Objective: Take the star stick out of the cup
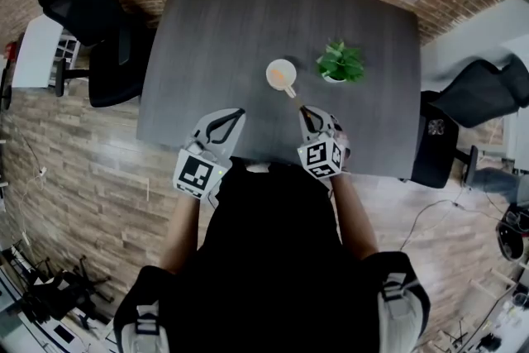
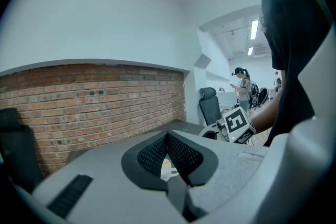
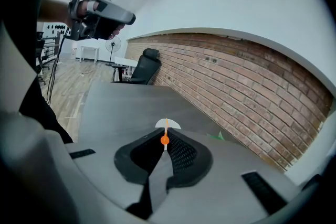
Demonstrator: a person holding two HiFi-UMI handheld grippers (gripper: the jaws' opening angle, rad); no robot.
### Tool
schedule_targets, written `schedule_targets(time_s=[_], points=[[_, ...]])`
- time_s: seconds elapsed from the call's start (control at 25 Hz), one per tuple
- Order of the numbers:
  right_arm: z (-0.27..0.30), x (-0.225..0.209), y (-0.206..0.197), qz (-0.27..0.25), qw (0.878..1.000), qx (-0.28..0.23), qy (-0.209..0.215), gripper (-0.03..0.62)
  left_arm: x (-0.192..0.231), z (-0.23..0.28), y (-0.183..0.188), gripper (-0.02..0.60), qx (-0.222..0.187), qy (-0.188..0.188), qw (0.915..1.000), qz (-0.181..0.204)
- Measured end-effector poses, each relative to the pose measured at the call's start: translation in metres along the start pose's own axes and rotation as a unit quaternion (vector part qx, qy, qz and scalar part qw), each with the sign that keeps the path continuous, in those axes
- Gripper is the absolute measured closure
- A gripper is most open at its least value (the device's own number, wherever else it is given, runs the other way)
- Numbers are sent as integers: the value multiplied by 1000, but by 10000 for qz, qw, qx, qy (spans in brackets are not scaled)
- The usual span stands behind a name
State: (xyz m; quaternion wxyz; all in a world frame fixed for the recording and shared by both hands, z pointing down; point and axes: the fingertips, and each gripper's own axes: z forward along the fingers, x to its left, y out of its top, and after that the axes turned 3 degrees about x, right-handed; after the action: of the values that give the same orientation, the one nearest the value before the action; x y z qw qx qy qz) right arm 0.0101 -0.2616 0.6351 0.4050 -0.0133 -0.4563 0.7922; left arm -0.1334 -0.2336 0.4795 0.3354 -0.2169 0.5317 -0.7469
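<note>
Person's torso point(image 1: 264, 260), dark-clad, was recorded nearest the head camera, with both forearms extended over the near edge of a dark grey table point(image 1: 223, 37). Right gripper point(image 1: 307, 112) point(image 3: 165, 140): jaws were noted as closed upon the near end of the star stick point(image 1: 291, 93) point(image 3: 165, 139), an orange piece being pinched at the very tips. The stick's far end was found lodged in the white cup point(image 1: 281, 75) point(image 3: 160, 124), which stood just beyond those tips and slightly to their left. Left gripper point(image 1: 237, 112) point(image 2: 168, 139): jaws were noted as drawn together upon nothing, with the cup ahead of it and to its right, apart from it. A small potted plant point(image 1: 340, 62) was listed beyond the right gripper, just beside the cup. Orange colour was seen within the cup; whether liquid was present could not be determined. Hazards judged: the cup was not steadied by anything, so it could be tipped or dragged if the stick were drawn low and towards the person and not lifted clear of the rim. The hold was taken only at the tips, so the stick could be lost by slipping. The plant could be struck by a sideways swing.
</note>
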Motion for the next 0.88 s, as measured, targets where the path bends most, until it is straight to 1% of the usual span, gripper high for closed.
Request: schedule_targets(time_s=[0.32,0.44,0.88], points=[[-2,-19,19,-22,9996,-262,-98,580,1,-1,0,580,-28,27,10000,0],[-4,-27,27,15,9996,-266,-101,580,3,-2,1,580,-34,40,10000,19],[-17,-41,64,-15,9979,-631,-155,580,3,2,10,580,-156,53,9999,15]])
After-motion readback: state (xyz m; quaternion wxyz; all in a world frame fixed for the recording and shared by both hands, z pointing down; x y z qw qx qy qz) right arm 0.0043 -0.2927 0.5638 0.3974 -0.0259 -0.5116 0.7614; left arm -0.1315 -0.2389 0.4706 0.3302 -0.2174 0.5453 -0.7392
